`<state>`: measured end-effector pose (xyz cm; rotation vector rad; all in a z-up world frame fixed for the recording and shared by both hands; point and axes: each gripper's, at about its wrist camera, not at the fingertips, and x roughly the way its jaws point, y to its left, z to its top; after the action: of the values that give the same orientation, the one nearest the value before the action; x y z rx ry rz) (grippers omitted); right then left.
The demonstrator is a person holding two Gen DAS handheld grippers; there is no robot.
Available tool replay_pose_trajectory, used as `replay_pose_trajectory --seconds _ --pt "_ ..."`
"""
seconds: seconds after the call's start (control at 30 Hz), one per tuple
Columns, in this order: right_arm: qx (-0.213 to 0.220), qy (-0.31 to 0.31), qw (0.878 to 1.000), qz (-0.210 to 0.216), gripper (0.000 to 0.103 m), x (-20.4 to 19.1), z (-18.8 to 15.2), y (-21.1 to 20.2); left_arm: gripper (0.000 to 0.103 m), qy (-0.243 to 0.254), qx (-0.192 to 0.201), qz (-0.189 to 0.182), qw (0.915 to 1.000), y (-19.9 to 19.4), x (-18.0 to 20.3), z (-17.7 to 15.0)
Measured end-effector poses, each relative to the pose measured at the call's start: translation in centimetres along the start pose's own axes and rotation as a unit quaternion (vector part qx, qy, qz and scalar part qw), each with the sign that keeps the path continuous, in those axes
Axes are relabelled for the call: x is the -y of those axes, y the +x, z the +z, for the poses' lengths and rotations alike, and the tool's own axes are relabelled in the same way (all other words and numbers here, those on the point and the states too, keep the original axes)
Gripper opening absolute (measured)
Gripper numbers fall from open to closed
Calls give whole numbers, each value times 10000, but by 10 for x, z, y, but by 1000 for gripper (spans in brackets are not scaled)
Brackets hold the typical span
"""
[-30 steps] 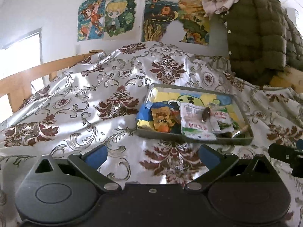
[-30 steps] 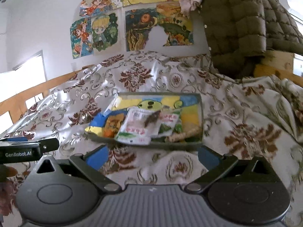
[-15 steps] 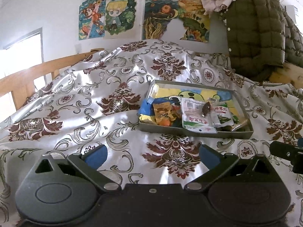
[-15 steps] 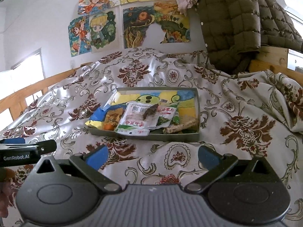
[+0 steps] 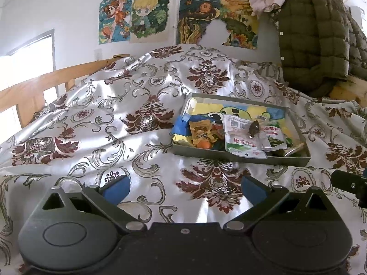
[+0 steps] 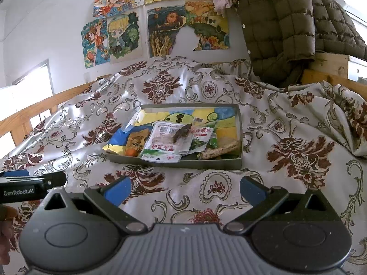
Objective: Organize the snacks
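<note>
A shallow grey tray (image 5: 238, 156) (image 6: 174, 162) lies on the patterned bedspread and holds several snack packets. A white packet (image 5: 240, 137) (image 6: 165, 142) with a dark brown snack (image 5: 254, 128) (image 6: 181, 131) on top lies in the middle. An orange packet (image 5: 201, 131) (image 6: 135, 142) and a blue wrapper (image 5: 181, 126) (image 6: 115, 138) lie to its left, green packets (image 6: 201, 141) and a long tan bar (image 6: 218, 152) to its right. My left gripper (image 5: 183, 186) and right gripper (image 6: 184, 186) are both open and empty, well short of the tray.
The silver and maroon floral bedspread (image 5: 91, 126) is rumpled, with folds at the right (image 6: 321, 114). A wooden bed rail (image 5: 34, 84) runs along the left. An olive quilted jacket (image 6: 279, 23) hangs at the back right. Posters (image 5: 137, 16) cover the wall.
Both grippers have drawn back and up from the tray, which looks smaller and farther in both views. Both stay open and empty.
</note>
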<state>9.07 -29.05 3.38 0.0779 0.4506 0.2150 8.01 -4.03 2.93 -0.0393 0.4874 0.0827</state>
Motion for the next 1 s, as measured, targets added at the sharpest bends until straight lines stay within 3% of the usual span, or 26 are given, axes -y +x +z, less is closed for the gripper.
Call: replay_pose_trajectory --seconds 1.0 --pt "14 10 10000 -15 103 0 -5 8 102 -67 -165 77 9998 8 -6 -11"
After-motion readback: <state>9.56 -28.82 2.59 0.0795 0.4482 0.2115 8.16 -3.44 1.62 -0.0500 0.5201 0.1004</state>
